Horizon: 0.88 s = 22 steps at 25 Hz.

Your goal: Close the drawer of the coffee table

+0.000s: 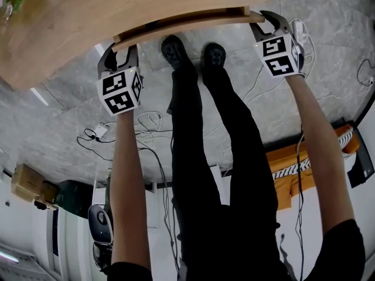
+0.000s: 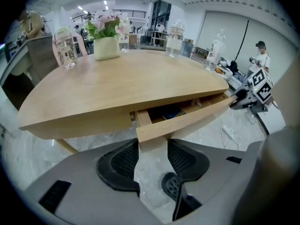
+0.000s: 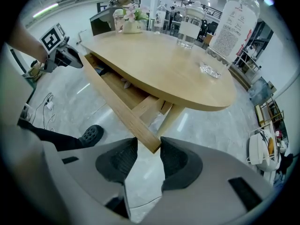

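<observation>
My left gripper sits at the upper left of the head view, jaws part-way closed and clamped on the left end of the drawer. In its own view the board's end fills the gap between the pads. My right gripper, at the upper right, grips the other end the same way. The drawer stands partly out from under the wooden table across the top of the frame, just above my shoes.
</observation>
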Each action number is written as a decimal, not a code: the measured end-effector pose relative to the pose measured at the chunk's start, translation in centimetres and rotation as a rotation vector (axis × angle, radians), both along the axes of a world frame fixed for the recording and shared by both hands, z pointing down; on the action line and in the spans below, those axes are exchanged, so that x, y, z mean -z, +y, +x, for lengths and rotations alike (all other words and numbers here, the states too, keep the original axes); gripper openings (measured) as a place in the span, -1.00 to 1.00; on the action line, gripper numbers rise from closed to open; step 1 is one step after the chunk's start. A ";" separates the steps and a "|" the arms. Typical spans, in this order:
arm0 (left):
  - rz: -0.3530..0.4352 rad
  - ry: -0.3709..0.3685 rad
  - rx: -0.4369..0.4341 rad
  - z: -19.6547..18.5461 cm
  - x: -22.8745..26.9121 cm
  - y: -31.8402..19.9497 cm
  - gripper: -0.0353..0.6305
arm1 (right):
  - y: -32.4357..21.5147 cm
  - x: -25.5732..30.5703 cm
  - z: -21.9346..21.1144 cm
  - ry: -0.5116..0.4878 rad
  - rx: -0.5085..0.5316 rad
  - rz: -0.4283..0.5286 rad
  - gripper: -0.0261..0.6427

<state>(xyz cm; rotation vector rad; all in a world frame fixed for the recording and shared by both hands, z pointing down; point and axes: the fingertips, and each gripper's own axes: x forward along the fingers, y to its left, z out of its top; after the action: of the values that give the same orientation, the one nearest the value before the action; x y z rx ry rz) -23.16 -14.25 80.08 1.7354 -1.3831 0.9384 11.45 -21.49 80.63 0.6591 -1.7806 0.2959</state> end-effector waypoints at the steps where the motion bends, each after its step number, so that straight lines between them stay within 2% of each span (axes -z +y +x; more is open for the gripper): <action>1: 0.002 0.001 -0.001 -0.1 0.0 -0.2 -0.29 | -0.2 0.0 -0.1 0.002 -0.001 0.002 -0.47; 16: 0.019 -0.003 -0.001 -0.3 -0.7 -2.6 -0.30 | -2.8 -0.8 -0.2 0.021 -0.057 0.029 -0.47; 22: 0.038 0.009 0.016 -0.7 -0.6 -4.1 -0.30 | -4.6 -0.5 -0.5 0.026 -0.121 0.036 -0.46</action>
<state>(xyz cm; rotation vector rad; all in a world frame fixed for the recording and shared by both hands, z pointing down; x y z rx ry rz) -23.86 -18.39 80.66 1.7517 -1.4153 0.8993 10.94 -26.14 81.17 0.7943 -1.7277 0.3360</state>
